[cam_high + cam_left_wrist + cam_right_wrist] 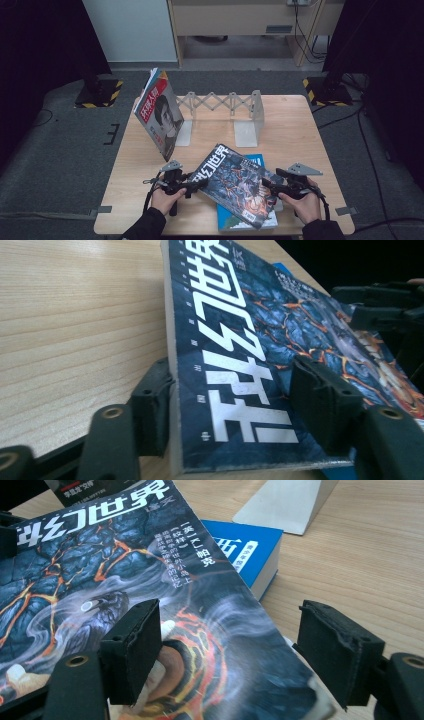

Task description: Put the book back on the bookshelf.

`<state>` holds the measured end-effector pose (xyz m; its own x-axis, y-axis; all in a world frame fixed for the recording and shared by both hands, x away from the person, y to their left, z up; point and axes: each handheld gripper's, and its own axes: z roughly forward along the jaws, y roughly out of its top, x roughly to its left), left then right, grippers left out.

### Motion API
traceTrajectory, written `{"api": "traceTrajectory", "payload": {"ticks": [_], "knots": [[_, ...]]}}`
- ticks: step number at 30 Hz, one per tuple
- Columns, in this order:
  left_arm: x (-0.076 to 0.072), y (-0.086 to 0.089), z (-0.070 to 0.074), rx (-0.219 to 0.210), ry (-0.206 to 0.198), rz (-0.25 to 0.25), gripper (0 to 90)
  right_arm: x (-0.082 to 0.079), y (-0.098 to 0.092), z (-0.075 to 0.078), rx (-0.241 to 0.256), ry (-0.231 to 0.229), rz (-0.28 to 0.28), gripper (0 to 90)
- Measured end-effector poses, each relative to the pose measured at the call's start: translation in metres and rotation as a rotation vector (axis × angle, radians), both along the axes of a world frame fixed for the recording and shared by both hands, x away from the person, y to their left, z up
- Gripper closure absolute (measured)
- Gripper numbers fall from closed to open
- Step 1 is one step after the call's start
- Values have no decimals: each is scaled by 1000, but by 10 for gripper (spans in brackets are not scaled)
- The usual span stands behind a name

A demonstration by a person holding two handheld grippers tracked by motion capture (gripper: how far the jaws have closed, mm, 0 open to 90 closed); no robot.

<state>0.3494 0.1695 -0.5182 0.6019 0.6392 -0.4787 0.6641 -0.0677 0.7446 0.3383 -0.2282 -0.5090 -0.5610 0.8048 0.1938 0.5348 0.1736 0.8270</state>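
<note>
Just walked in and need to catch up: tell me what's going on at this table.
A person works with a gripper in each hand on a dark magazine that lies on a blue book. The left gripper has its jaws open around the magazine's spine edge; the right gripper has open jaws at the opposite edge. Neither has closed on it yet. Farther back, another magazine leans at the end of an expandable metal book rack.

Portrait-cover magazine (pixel 161 116) leaning upright against the grey accordion book rack (pixel 223 104) on the wooden table (pixel 290 125).
</note>
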Motion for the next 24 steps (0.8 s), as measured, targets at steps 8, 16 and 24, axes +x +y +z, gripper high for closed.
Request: {"api": "traceTrajectory", "payload": {"ticks": [8, 16, 24], "knots": [[-8, -5, 17, -128, -38, -51, 488, 0, 0, -2, 14, -6, -2, 256], [0, -11, 19, -131, 2, -28, 517, 0, 0, -2, 16, -5, -3, 261], [5, -11, 15, -88, 9, -36, 468, 0, 1, -2, 7, -18, 6, 265]]}}
